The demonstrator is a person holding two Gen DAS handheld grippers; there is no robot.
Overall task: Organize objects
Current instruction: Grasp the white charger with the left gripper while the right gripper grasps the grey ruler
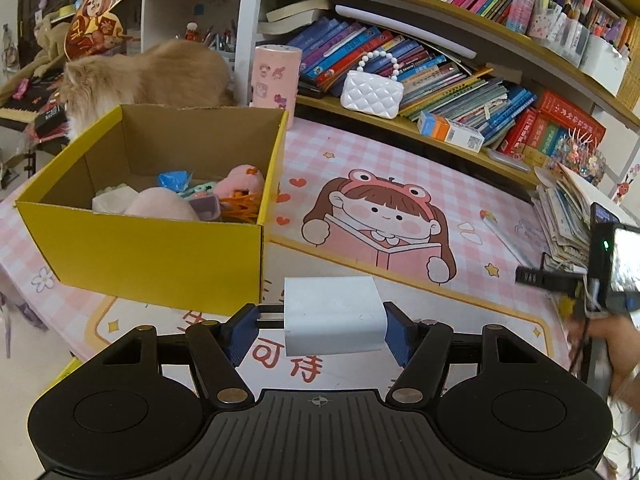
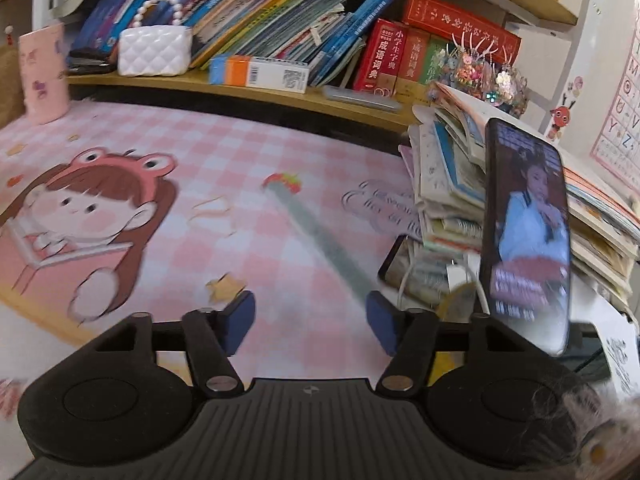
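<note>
My left claw (image 1: 334, 326) is pinching a plain white rectangular block (image 1: 332, 314), holding it above the pink checked surface (image 1: 400, 152) just beside the yellow cardboard box (image 1: 160, 256). My right claw (image 2: 310, 326) is hanging spread and empty, a strawberry-topped ruler (image 2: 316, 232) lying beyond its blue pads (image 2: 240, 320).

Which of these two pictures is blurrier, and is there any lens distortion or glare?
The right wrist view is blurrier: the desk mat and the strawberry-topped ruler smear as if from motion. The left wrist view is mostly sharp on the white block and yellow box. Both are fisheye: the shelves bow into curves. No strong glare; lighting is soft.
</note>
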